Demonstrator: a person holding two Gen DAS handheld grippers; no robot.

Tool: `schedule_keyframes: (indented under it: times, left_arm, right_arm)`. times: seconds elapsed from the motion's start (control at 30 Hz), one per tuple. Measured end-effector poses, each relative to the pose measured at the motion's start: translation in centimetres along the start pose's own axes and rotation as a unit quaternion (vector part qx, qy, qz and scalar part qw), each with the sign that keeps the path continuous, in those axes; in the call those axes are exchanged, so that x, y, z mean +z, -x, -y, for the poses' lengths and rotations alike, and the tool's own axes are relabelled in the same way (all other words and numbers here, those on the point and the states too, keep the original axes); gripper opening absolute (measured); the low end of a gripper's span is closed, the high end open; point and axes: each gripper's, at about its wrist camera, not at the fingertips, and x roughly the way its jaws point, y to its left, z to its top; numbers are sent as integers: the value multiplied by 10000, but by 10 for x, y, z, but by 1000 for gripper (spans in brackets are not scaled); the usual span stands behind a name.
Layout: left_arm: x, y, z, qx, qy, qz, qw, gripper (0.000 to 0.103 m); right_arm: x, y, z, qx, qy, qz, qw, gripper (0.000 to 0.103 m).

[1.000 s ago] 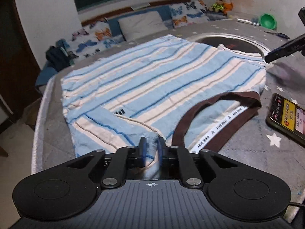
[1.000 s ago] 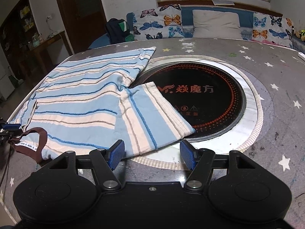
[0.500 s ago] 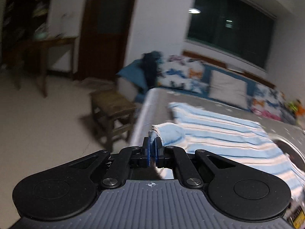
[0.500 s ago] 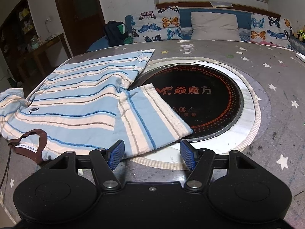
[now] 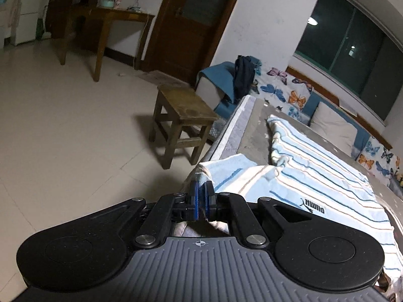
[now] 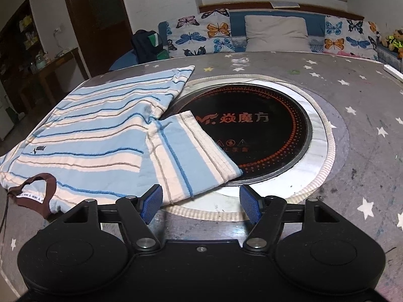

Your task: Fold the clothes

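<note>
Table (image 6: 365,115) | left gripper (image 5: 201,196) clamped on shirt (image 6: 95,136) sleeve, now swung outward | right gripper (image 6: 201,202) apart, unmoved

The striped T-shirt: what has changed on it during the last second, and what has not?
The left gripper, shut on the left sleeve, carried it inward over the striped T-shirt. The right gripper stayed open; the right sleeve stayed flat.

The left gripper (image 5: 201,202) has its blue pads (image 5: 193,201) pressed nearly together, pinching a fold of striped cloth (image 5: 252,176); it points out past the table edge; the right gripper (image 6: 201,202) hangs low, jaws spread wide, nothing between its pads (image 6: 151,202).
</note>
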Motion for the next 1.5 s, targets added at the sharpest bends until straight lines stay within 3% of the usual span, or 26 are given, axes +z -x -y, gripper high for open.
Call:
schedule_keyframes:
  times: [0.13,0.33,0.5,0.6,0.73,0.87,1.0,1.13,1.27,1.5]
  left_arm:
    - [7,3,7,-49,61,131,9999,5]
    - [13,27,51,-701,-742,547,9933,5]
    - [-3,39,90,-1564,-1404,498,9764,5]
    - [-21,37,117,-2014,-1919,278,9601,7]
    - [-41,26,137,-2310,-2389,-213,9429,13]
    - [-53,24,143,-2290,-2733,-333,9337,20]
    - [-48,26,129,-2249,-2625,-200,9381,28]
    - [-41,15,120,-1947,-2437,-269,9497,28]
    - [-39,11,115,-1799,-2349,-318,9547,28]
    - [-37,14,110,-1742,-2312,-317,9567,30]
  right_arm:
    - [-1,-2,0,58,-52,-13,10000,71]
    - [-2,0,0,18,-81,26,10000,71]
    - [-2,-1,0,50,-165,24,9998,71]
    - [-2,-2,0,69,-215,23,9997,71]
    - [-2,-3,1,83,-269,16,9996,71]
    - [-3,-5,4,48,-323,-6,9995,71]
    - [-2,-8,7,-36,-403,40,9992,71]
    - [0,-11,9,-128,-459,64,9988,71]
    - [1,-17,11,-202,-520,71,9984,71]
    - [7,-27,6,-346,-396,118,9985,52]
